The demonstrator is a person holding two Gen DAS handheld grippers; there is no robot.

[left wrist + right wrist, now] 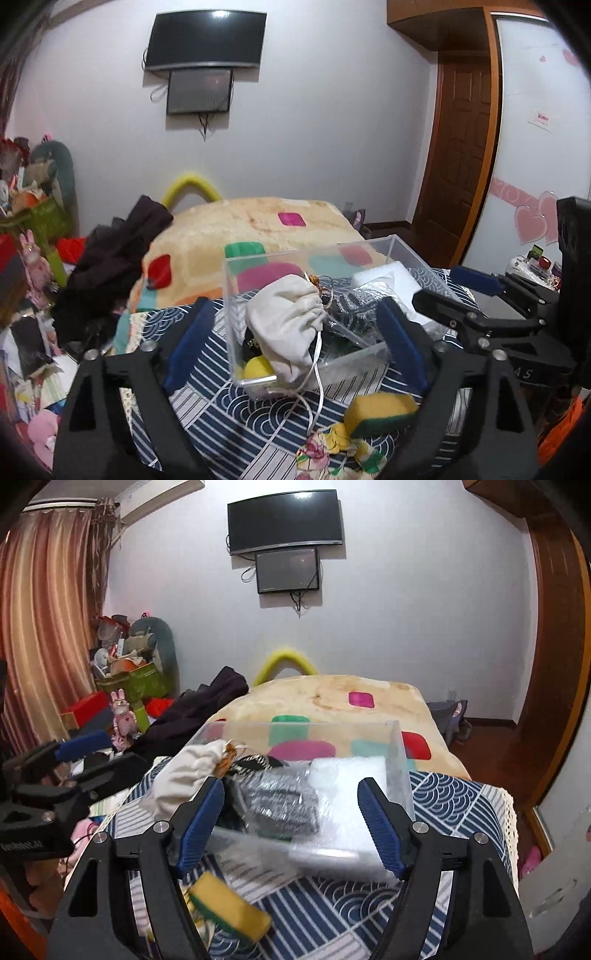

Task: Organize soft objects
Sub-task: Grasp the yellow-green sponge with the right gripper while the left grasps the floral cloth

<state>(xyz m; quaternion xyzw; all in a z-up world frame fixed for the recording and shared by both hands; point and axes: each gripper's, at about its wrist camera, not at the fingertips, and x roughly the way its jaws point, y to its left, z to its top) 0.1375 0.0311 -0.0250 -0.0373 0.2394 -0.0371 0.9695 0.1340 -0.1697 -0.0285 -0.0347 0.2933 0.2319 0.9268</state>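
A clear plastic box (314, 258) (399, 760) stands on a navy patterned cloth. A white drawstring pouch (288, 325) (184, 771) hangs over its rim; inside lie a yellow ball (256, 367), a bagged dark wad (284, 805) and white foam (347, 775). A yellow-green sponge (380, 410) (229, 908) and a floral cloth (332, 446) lie in front of the box. My left gripper (295, 343) is open around the pouch, holding nothing. My right gripper (291, 823) is open before the box, empty; it also shows in the left wrist view (454, 291).
The navy cloth (454, 797) covers a small table, with a cream blanket with coloured patches (258, 218) on the bed behind. Dark clothes (110, 266) and clutter pile at the left. A wooden door (458, 147) stands at the right.
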